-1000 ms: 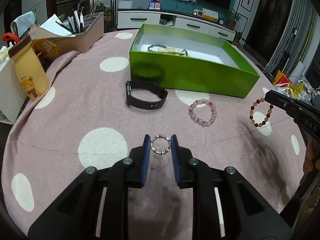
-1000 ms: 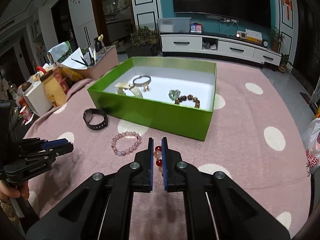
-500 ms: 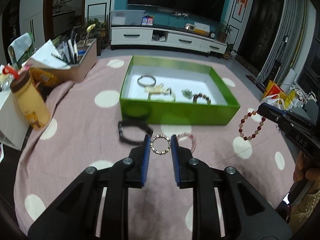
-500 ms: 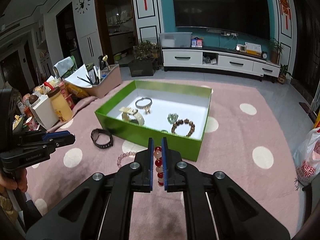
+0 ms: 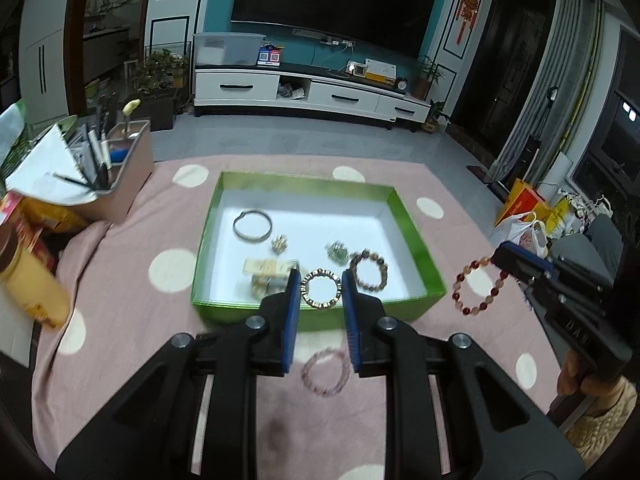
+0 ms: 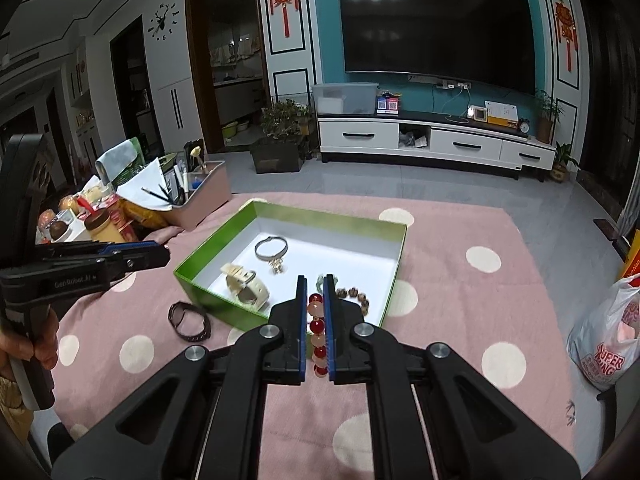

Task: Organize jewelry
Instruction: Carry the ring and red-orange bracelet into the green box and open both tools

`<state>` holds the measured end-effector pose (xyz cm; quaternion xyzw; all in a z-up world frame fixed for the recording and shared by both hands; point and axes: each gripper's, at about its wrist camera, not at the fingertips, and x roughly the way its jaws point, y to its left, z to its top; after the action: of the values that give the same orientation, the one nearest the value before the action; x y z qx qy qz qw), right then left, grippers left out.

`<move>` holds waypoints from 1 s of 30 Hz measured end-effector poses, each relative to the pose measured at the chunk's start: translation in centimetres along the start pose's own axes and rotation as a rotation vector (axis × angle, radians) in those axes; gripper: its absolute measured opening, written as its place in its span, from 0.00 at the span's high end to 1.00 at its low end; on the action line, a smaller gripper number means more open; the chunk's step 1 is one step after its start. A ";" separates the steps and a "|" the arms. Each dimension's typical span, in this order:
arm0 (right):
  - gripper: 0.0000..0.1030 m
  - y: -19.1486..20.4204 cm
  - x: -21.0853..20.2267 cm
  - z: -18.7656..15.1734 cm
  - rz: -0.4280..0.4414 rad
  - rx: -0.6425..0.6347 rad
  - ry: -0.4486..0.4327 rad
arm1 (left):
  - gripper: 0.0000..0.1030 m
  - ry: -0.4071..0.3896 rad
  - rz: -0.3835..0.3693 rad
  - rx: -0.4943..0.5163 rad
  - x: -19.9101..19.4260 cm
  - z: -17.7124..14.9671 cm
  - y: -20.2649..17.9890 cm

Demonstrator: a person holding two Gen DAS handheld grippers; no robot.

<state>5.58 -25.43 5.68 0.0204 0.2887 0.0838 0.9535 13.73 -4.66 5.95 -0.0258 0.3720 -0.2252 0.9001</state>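
Observation:
My left gripper [image 5: 320, 280] is shut on a small gold-studded ring bracelet [image 5: 320, 289], held in the air in front of the green box [image 5: 416, 236]. My right gripper [image 6: 315, 284] is shut on a red and pale bead bracelet [image 6: 316, 326], which hangs from it at the right in the left wrist view as a bead bracelet [image 5: 476, 286]. The green box [image 6: 394, 276] holds a silver bangle [image 6: 271, 247], a cream watch [image 6: 246, 288], a brown bead bracelet [image 5: 369, 270] and small charms. A pink bead bracelet [image 5: 326, 372] and a black band [image 6: 189, 320] lie on the cloth.
The pink dotted tablecloth [image 6: 480, 300] covers the table. A pink organizer with pens [image 5: 120, 160] and a yellow bottle [image 5: 32, 292] stand at the left. A white plastic bag [image 6: 608, 340] hangs off the right edge. Beyond the table are a TV stand and floor.
Both grippers have risen with their bracelets still held. The box now shows from higher up, with its inside in full view. The pink bracelet and black band stayed on the cloth.

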 end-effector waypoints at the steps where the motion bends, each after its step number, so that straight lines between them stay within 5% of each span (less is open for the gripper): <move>1: 0.93 -0.2 0.3 0.4 0.003 0.001 0.001 | 0.80 0.002 -0.007 -0.002 0.3 0.6 0.0; 15: 0.93 -2.6 6.6 4.2 0.028 0.060 0.045 | 0.80 0.113 -0.081 -0.095 8.0 5.3 0.2; 30: 0.93 -4.8 15.4 3.2 -0.027 0.080 0.179 | 0.80 0.249 0.016 -0.085 17.1 4.5 0.1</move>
<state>20.64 -27.46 -0.53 0.0470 0.3763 0.0610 0.9233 27.47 -12.33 -2.13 -0.0326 0.4902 -0.2036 0.8469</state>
